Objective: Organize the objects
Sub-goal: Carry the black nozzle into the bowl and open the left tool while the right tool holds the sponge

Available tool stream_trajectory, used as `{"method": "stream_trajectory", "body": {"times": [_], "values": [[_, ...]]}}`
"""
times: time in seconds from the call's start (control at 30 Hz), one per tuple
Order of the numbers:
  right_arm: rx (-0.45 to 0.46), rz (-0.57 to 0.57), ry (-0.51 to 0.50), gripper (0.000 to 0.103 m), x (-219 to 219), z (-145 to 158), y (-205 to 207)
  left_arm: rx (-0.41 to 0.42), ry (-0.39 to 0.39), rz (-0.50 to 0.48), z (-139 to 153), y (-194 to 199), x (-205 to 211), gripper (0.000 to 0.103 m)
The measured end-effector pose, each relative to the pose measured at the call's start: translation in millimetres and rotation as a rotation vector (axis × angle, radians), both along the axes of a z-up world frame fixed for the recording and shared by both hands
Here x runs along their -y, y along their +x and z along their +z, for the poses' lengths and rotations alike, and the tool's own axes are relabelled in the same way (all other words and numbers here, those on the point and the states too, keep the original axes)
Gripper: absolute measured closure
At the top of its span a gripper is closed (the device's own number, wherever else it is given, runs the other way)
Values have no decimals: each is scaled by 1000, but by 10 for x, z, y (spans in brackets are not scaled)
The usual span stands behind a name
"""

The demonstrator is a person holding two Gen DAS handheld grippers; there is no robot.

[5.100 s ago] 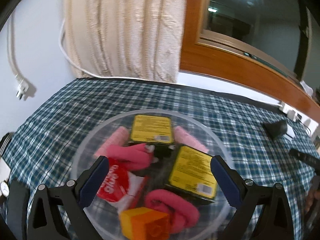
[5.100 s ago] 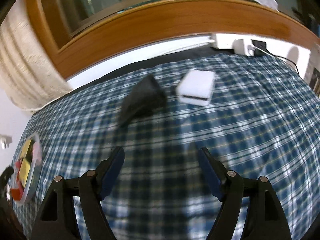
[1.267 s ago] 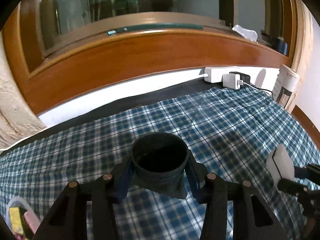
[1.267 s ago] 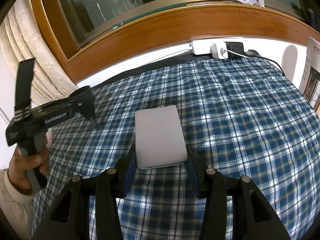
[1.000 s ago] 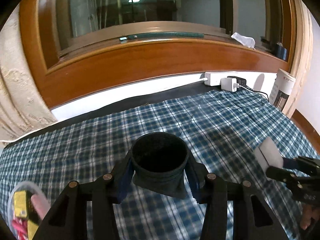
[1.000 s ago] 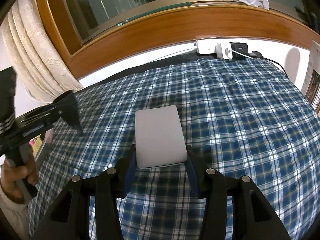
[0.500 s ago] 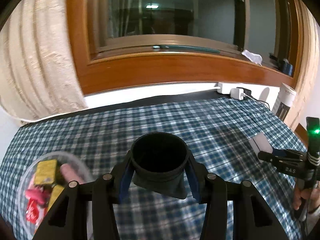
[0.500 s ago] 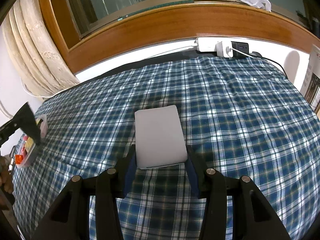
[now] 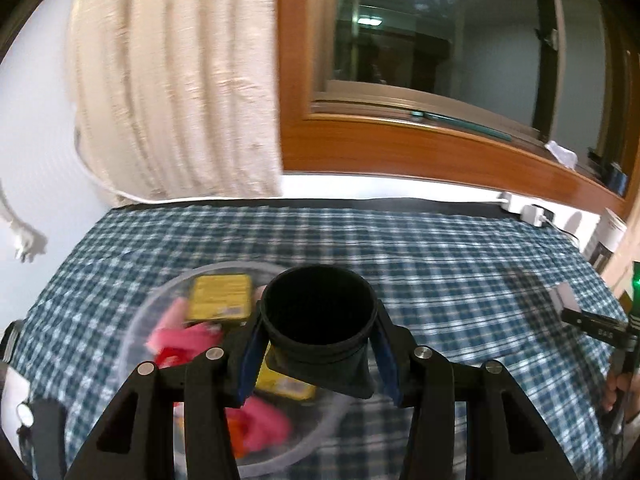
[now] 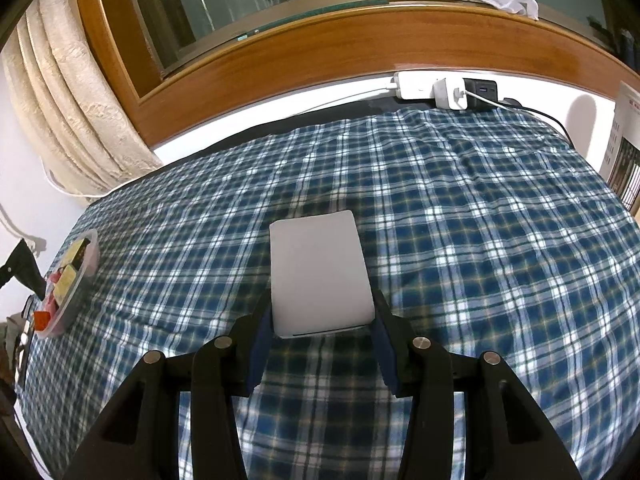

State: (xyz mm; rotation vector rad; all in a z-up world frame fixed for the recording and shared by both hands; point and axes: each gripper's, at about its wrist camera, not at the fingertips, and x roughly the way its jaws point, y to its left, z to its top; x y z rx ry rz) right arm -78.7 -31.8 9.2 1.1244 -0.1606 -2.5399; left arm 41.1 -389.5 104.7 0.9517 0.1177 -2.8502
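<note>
Left gripper: clamped on a black cup, mouth facing forward.
Bowl: clear plastic, just beyond and below the cup, holding yellow packs and pink items; blurred.
Right gripper: clamped on a flat white box, held above the cloth.
Surface: blue-and-white plaid cloth.
Room: wooden window frame ahead, cream curtain to the left, power strip by the wall.

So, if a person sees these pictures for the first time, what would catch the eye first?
Probably the black cup-shaped piece clamped in the left gripper, held above a clear bowl of pink and yellow things. Next, the flat white box gripped by the right gripper over the blue checked cloth.
</note>
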Motion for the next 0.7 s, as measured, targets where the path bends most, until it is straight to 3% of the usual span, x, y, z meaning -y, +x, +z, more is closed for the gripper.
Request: {"method": "stream_trajectory", "body": {"times": [0.33, 0.7], "values": [[9, 4, -17, 56, 156, -16, 172, 32, 17, 90, -147, 193, 555, 52], [-10, 19, -5, 56, 439, 0, 378, 58, 42, 92, -304, 141, 817, 52]]}}
